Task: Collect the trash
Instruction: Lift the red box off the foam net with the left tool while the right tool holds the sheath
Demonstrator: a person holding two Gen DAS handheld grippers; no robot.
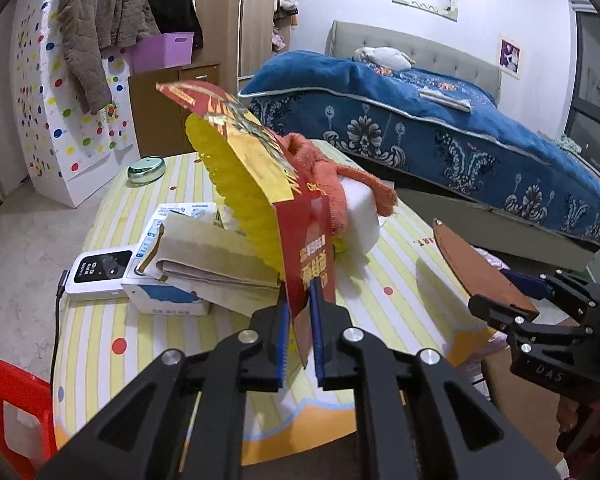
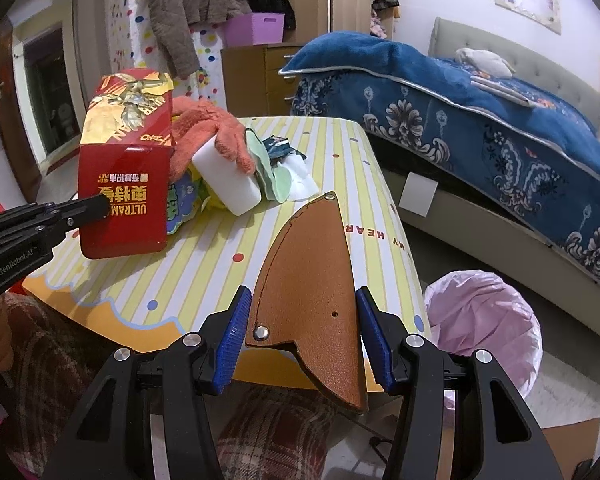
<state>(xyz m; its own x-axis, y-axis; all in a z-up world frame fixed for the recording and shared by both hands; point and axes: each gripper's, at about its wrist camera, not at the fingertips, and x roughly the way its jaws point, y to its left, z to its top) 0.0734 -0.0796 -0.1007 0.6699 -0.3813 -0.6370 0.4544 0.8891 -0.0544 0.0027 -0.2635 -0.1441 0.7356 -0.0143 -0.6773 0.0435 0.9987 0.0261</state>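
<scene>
While the left gripper (image 1: 300,320) pinches the lower edge of a glossy red and gold card box (image 1: 260,168) nearly closed, lifting it tilted above the striped table (image 1: 400,256), the right gripper (image 2: 300,336) clamps a flat, pointed brown leather piece (image 2: 312,288) between its blue ribbed pads (image 2: 230,336), angled down beside a pink-lined bin (image 2: 484,320)

The red box (image 2: 124,196) carries "ULTRAM", upside down in the right wrist view, above a row of Chinese characters. The left claw (image 2: 100,206) has "GenRobot.AI" on its black body. Along the table's (image 2: 380,236) striped cloth edge, part of a line reads "Y HEAR". The right claw (image 1: 500,312) shows "DAS" on its housing.
</scene>
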